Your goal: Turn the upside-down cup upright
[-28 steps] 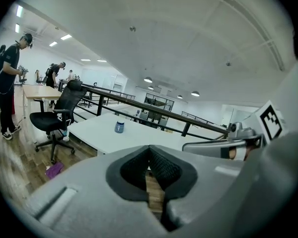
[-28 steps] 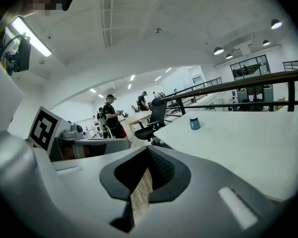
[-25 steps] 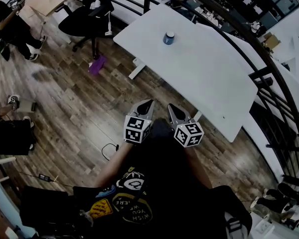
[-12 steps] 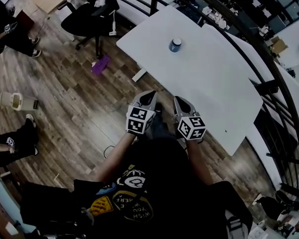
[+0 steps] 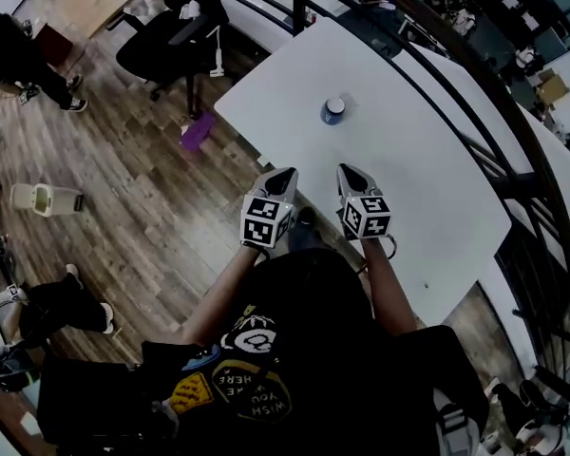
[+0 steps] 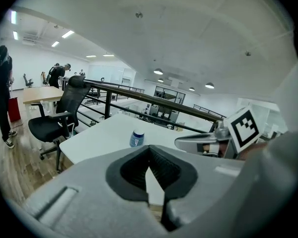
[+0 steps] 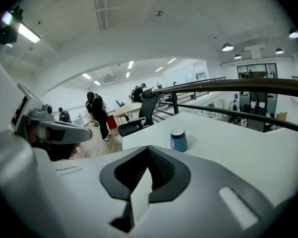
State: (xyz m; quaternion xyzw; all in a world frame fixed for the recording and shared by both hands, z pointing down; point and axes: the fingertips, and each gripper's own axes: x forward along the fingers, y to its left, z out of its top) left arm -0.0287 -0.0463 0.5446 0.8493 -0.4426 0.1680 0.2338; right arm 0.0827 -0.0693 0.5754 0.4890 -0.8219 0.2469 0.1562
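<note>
A small blue cup (image 5: pixel 333 110) stands upside down on the white table (image 5: pixel 418 179), its pale base facing up. My left gripper (image 5: pixel 283 175) and right gripper (image 5: pixel 351 171) are side by side at the table's near edge, both short of the cup and both shut with nothing between the jaws. In the left gripper view the cup (image 6: pixel 136 138) is beyond my shut left gripper (image 6: pixel 149 149), a little to its left. In the right gripper view the cup (image 7: pixel 178 140) stands just right of my shut right gripper (image 7: pixel 149 149).
A black office chair (image 5: pixel 171 36) stands off the table's far left corner, with a purple object (image 5: pixel 197 131) on the wooden floor near it. A dark railing (image 5: pixel 484 103) runs behind the table. People stand at the far left, and a pale bin (image 5: pixel 43 198) lies on the floor.
Both grippers have moved forward from over the floor to the table's near edge, closer to the cup. Their jaws stayed shut.
</note>
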